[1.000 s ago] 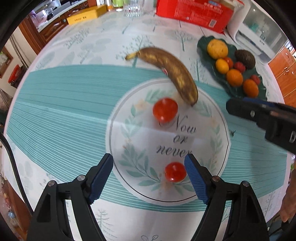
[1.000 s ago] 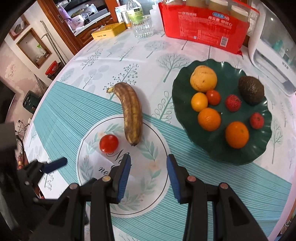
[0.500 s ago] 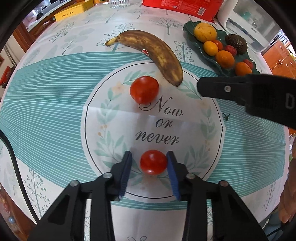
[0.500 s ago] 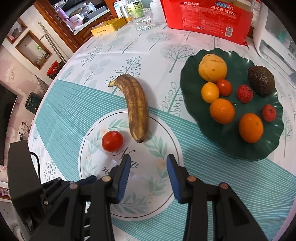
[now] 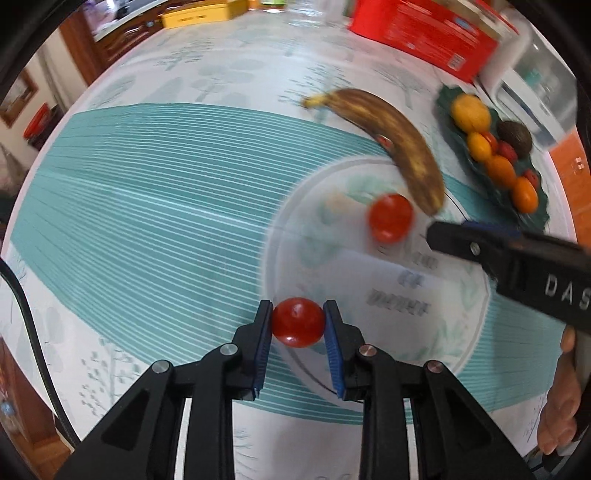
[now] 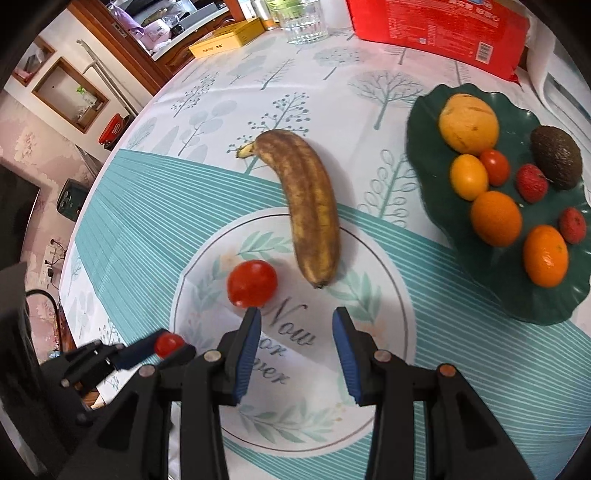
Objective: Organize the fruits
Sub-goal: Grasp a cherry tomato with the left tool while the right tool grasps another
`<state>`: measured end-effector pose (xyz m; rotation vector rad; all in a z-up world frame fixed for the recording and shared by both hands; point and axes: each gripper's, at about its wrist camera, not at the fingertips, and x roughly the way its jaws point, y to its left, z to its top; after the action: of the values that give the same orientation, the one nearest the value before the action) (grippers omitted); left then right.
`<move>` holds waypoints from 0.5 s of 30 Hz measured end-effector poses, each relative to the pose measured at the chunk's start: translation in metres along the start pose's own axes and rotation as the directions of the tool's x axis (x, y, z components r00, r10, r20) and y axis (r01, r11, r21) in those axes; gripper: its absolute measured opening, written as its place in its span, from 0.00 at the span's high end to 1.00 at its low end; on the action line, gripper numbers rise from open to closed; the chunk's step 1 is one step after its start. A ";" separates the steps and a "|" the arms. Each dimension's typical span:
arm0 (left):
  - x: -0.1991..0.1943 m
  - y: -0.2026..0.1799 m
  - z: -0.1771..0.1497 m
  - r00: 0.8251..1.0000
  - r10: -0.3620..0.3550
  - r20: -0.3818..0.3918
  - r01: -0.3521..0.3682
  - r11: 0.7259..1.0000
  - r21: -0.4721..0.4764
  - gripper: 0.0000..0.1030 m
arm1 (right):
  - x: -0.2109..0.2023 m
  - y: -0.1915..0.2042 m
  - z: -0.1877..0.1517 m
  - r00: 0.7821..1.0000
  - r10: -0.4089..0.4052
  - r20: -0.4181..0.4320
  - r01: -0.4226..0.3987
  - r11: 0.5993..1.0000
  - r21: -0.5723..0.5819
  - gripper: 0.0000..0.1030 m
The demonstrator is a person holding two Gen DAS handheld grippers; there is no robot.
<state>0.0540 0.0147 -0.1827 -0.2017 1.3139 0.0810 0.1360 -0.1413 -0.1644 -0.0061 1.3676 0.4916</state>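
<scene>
My left gripper (image 5: 298, 321) is shut on a small red cherry tomato (image 5: 298, 322), its blue pads pressing both sides; the same tomato (image 6: 168, 343) shows at the lower left of the right wrist view. A larger red tomato (image 6: 252, 283) lies on the printed circle of the tablecloth, just past the left fingertip of my right gripper (image 6: 295, 318), whose jaws stand apart with nothing between them. A brown, overripe banana (image 6: 308, 206) lies beyond it. At the right, a dark green leaf-shaped plate (image 6: 421, 122) holds oranges, lychees, a tomato and an avocado.
A red carton (image 6: 436, 26), a drinking glass (image 6: 303, 22) and a yellow box (image 6: 225, 38) stand at the table's far side. A white appliance (image 5: 535, 81) sits behind the plate. A person's fingers (image 5: 557, 417) show at the right edge of the left wrist view.
My left gripper closed on the small tomato and shifted left with it. My right gripper moved nearer the large tomato and lower, its jaws unchanged.
</scene>
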 end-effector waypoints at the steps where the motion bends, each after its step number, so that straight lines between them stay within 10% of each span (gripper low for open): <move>1: -0.002 0.007 0.002 1.000 0.004 0.004 -0.004 1.000 -0.015 0.75 | 0.002 0.003 0.001 1.000 0.004 -0.002 -0.004 1.000 0.000 0.61; 15: 0.001 0.046 0.014 1.000 -0.009 0.000 0.009 0.998 -0.070 0.75 | 0.032 0.028 0.019 0.999 0.031 -0.019 -0.030 0.999 0.017 0.58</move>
<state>0.0595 0.0619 -0.1853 -0.2668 1.3118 0.1192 0.1477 -0.1000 -0.1820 0.0241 1.3924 0.5065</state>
